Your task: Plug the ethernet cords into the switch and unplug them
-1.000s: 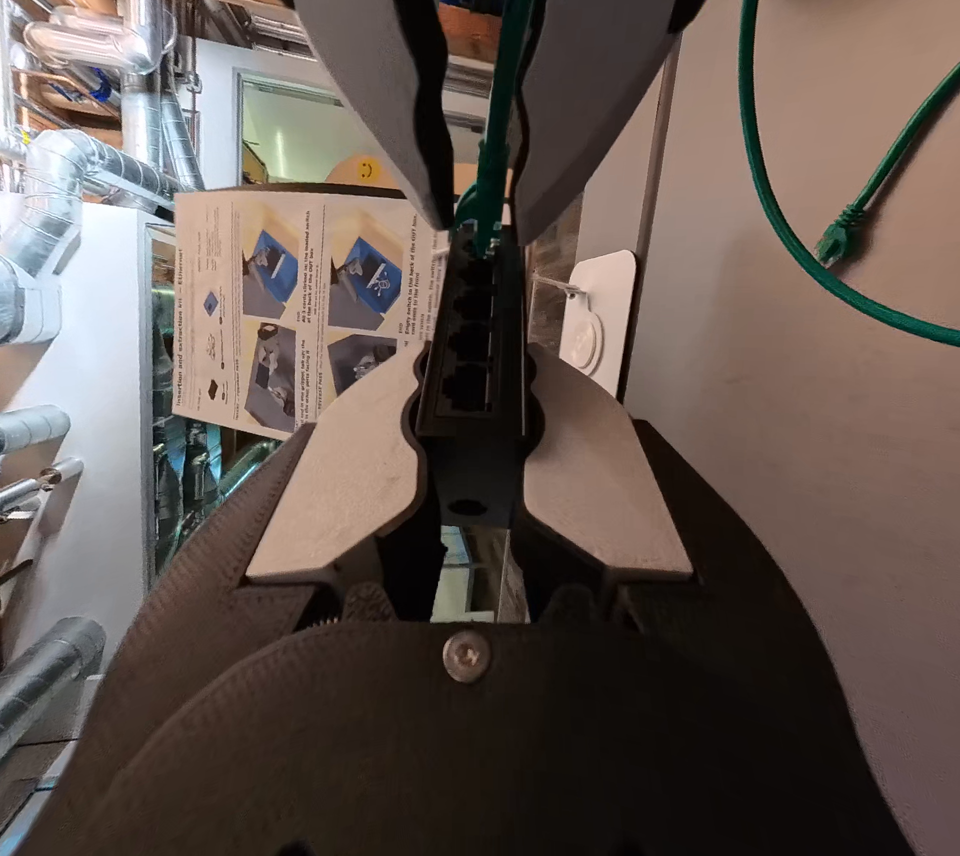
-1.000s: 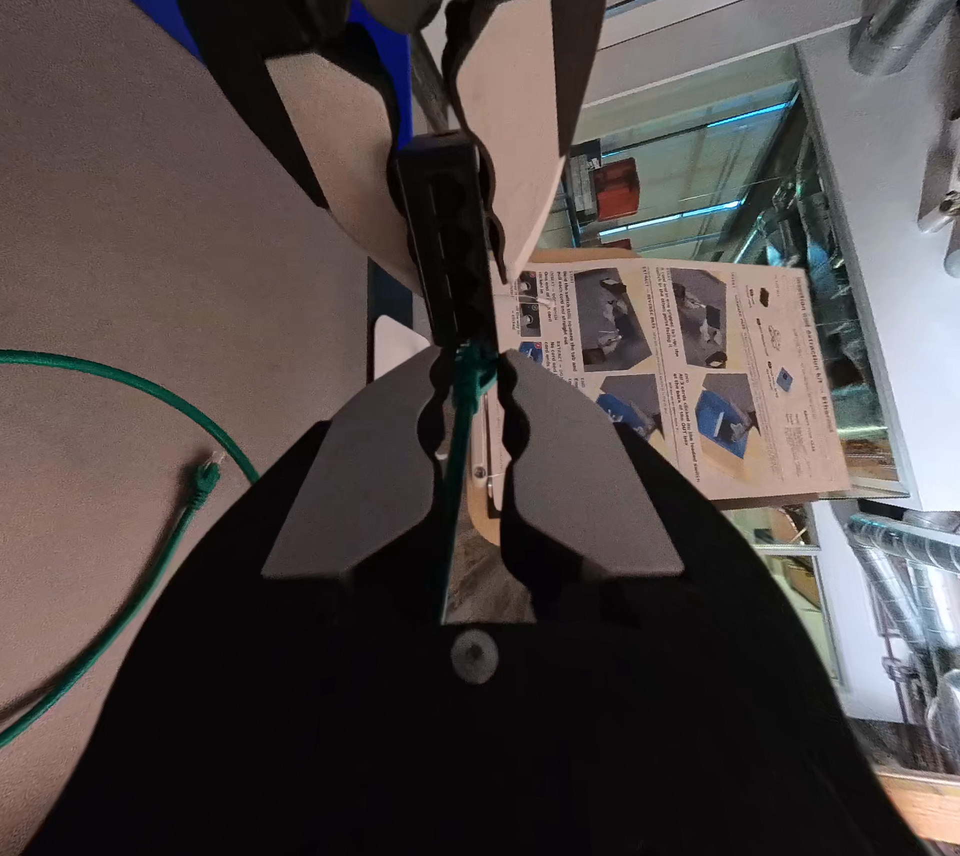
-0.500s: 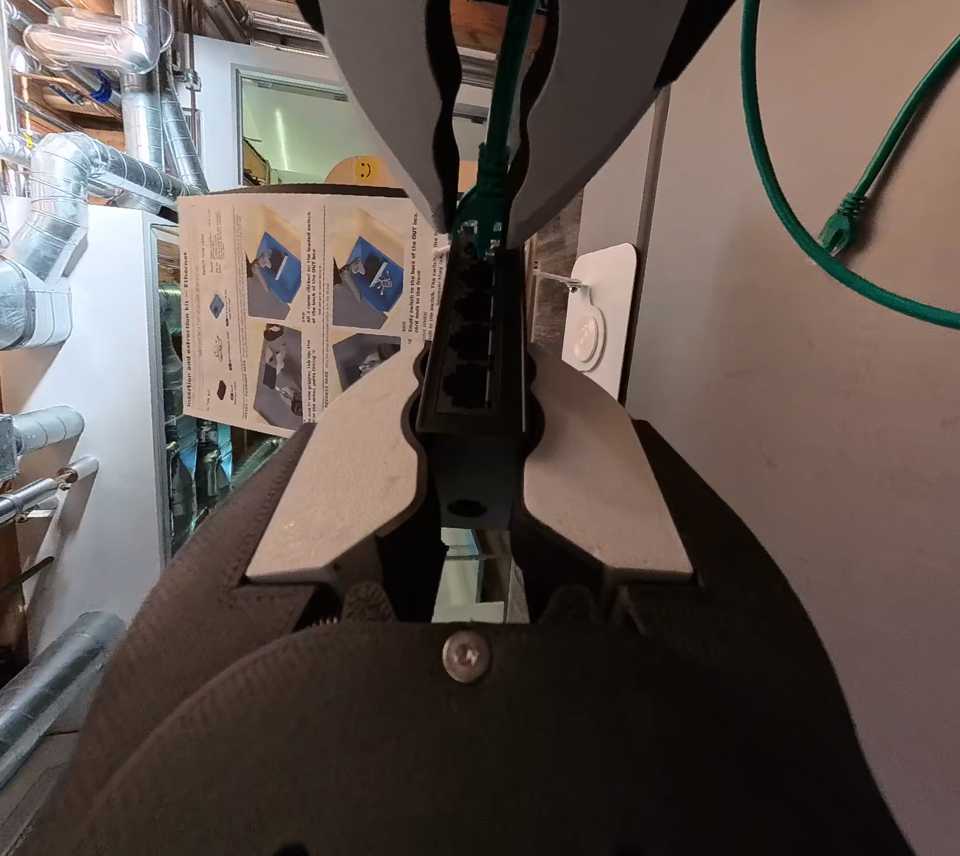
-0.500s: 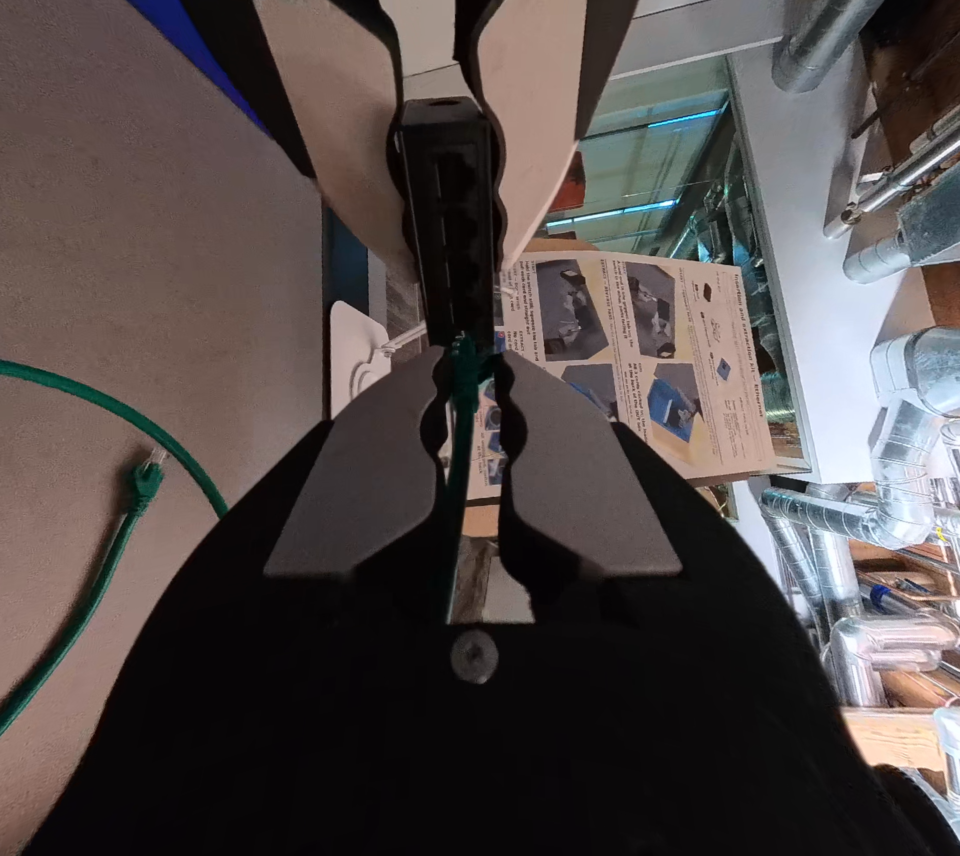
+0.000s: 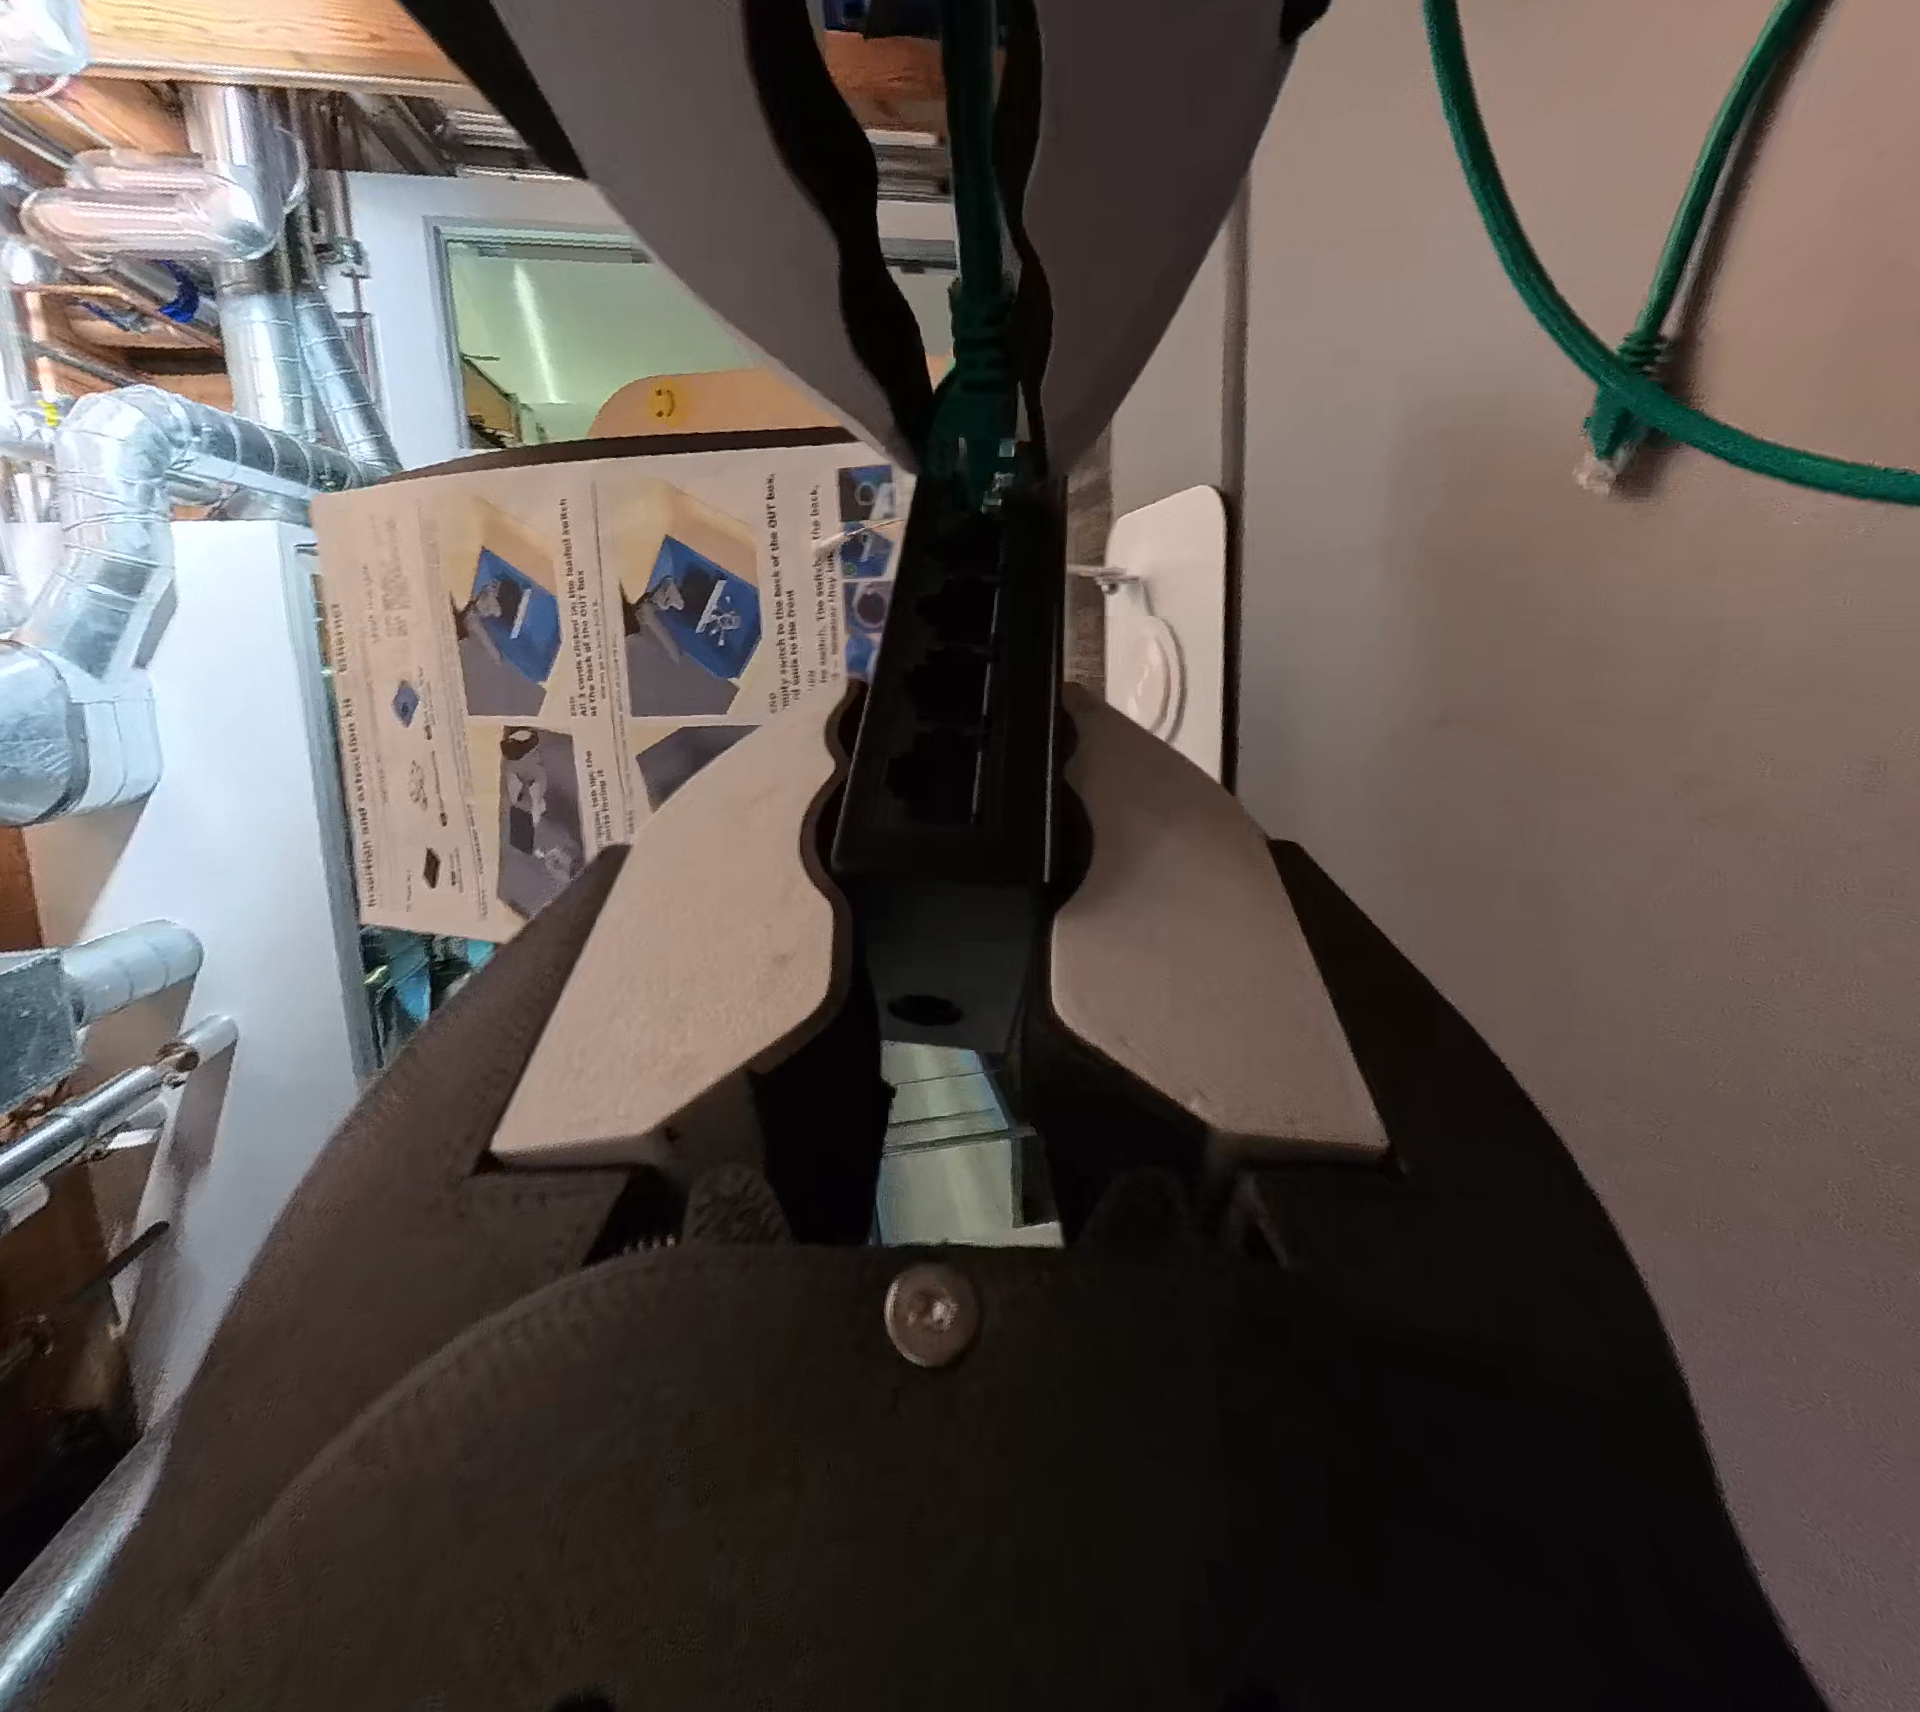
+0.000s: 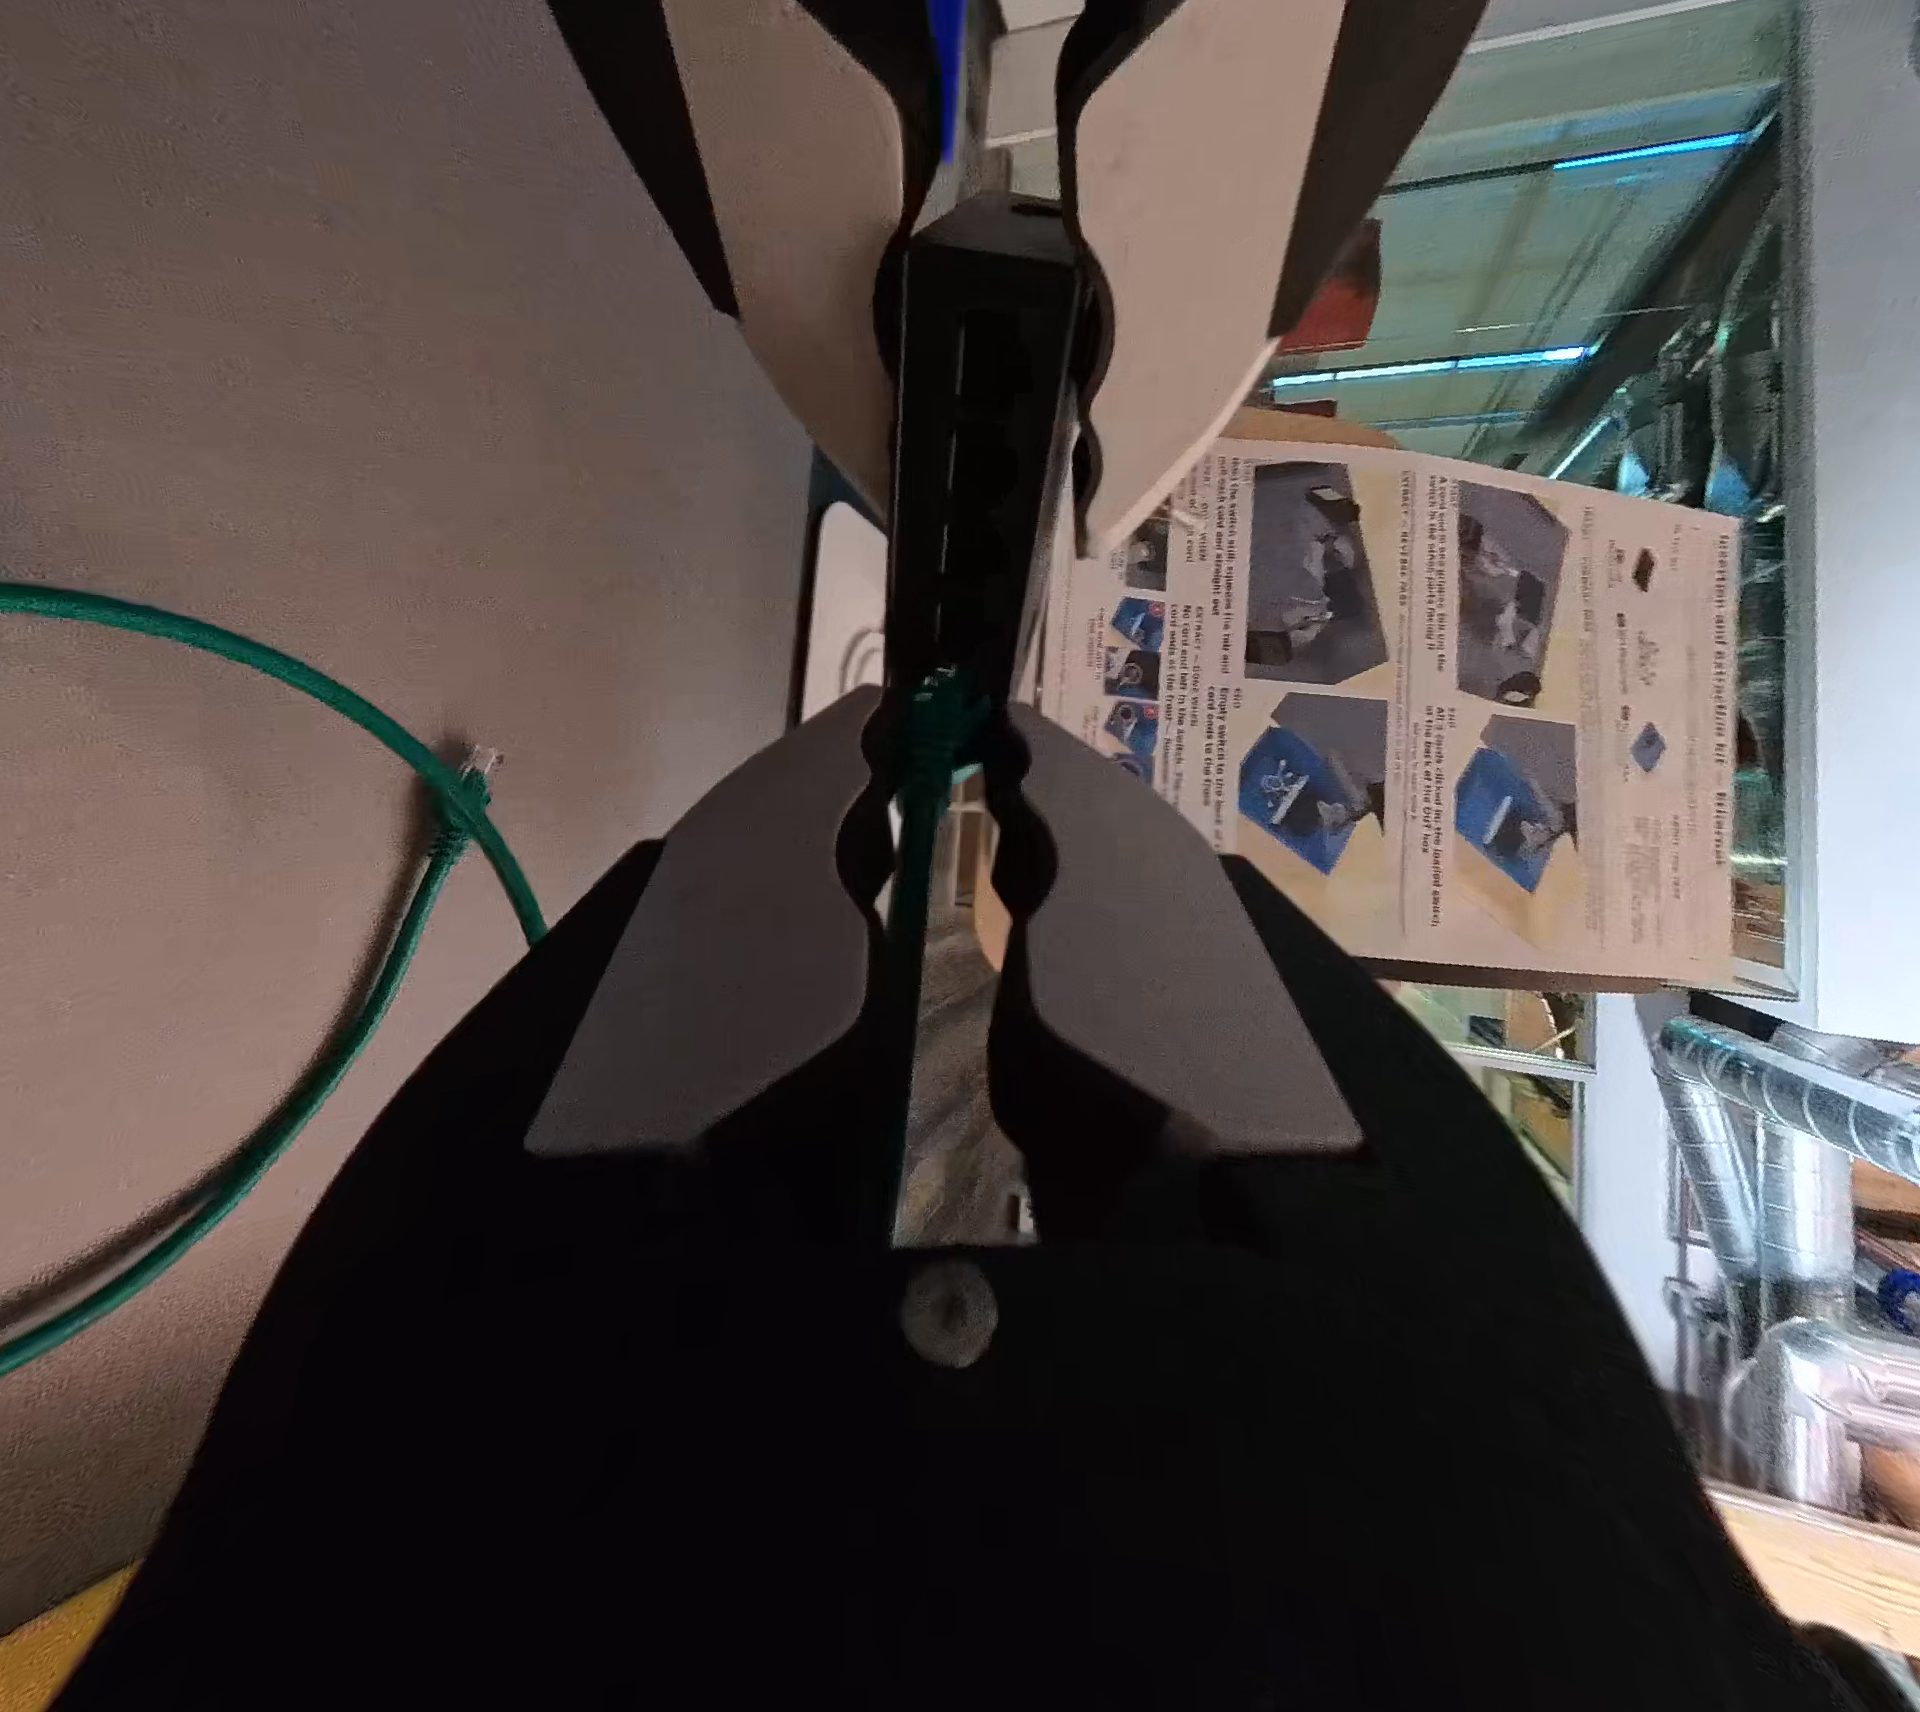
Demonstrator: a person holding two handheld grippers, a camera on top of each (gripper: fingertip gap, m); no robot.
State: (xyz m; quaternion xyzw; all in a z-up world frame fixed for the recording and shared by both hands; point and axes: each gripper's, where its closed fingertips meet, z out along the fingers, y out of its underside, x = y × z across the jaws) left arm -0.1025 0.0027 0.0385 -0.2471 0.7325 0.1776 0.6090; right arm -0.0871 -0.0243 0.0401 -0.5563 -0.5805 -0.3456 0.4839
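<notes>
Silver ventilation ducts (image 5: 94,623), bare timber beams (image 5: 260,26) and a propped instruction sheet (image 6: 1455,706) are marking this as a workshop-like lab.

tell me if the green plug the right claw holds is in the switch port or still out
Cannot tell for sure: the green plug sits right at the end port of the black switch, its tip touching the opening, but full seating isn't visible.

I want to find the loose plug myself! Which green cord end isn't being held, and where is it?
Start at the wide grey tabletop. A long green braided ethernet cord loops across it, and lying over that loop is the loose green plug with a clear tip. Unlike the other green plug, pinched in jaws at the black plastic switch, nothing holds it.
</notes>
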